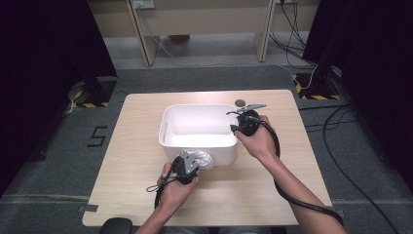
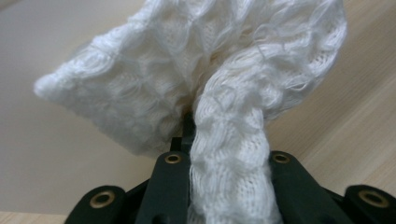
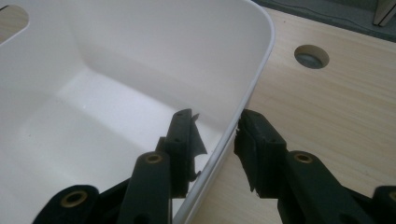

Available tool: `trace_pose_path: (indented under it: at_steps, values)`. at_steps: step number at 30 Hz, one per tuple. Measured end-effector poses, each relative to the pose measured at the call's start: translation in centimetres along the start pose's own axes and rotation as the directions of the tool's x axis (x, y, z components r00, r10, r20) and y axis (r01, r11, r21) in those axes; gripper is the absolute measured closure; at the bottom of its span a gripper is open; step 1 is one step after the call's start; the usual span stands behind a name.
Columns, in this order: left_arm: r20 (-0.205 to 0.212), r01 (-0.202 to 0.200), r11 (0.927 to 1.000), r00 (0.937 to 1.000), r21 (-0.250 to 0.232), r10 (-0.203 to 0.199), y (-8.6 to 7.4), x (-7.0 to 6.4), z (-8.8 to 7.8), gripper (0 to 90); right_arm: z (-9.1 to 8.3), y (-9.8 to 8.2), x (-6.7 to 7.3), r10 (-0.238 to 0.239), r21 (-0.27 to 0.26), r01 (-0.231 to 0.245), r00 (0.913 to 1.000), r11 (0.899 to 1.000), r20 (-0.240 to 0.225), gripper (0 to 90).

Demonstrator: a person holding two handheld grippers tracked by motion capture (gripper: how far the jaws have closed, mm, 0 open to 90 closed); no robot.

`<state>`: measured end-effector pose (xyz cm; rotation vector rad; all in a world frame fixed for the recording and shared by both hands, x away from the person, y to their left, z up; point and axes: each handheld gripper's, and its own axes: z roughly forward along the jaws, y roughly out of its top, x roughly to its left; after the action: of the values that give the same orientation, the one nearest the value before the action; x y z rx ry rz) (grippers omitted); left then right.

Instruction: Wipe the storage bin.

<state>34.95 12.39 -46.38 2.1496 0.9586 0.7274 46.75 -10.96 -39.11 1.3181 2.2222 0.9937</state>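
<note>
High view: a white plastic bin [image 1: 197, 127] sits at the middle of the wooden tabletop [image 1: 131, 170]. The left gripper [image 1: 187, 165] hangs at the bin's six o'clock wall, pinching a white knitted cloth [image 1: 204, 158] that bunches just outside and against the rim. The right gripper [image 1: 238, 127] is at the bin's three o'clock rim, one jaw to each side of the wall. A round grommet hole [image 1: 240, 103] lies on the tabletop near one o'clock of the bin.

Left gripper view: the jaws are pressed together on a twisted strand of the cloth [image 2: 229, 154], and the rest fans out loosely above them. It looks soft, light and limp, so it will sag and drape wherever it is unsupported. The open knit could snag on an edge. A pinch on a gathered fold, as here, seems the surest hold.

Right gripper view: the jaws stand spread astride the bin's wall [image 3: 243, 100], one inside and one outside, with a gap at each pad, so nothing is clamped. The bin's interior is bare. Its thin, stiff, smooth rim would probably take a firm pinch well, though it may slip.
</note>
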Motion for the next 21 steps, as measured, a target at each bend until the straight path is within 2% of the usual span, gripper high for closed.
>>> trace_pose_path:
  at_steps: [8,15,21]
  values:
    - [0.002,0.005,1.0,1.0,-0.003,-0.005,0.0,0.0,0.0,77.5,-0.3,-0.5,0.3,-0.006,-0.023,0.006,1.0,1.0,-0.003,65.8]
    - [-0.002,0.002,1.0,1.0,-0.001,-0.002,0.0,0.0,0.0,77.5,-1.5,-1.0,0.5,-0.003,-0.04,0.002,0.9997,0.999,-0.024,66.4]
    - [-0.002,0.004,1.0,1.0,-0.004,-0.004,0.2,0.0,-0.1,77.5,-1.4,-1.1,0.5,-0.001,-0.042,0.001,0.9998,0.999,-0.019,67.0]
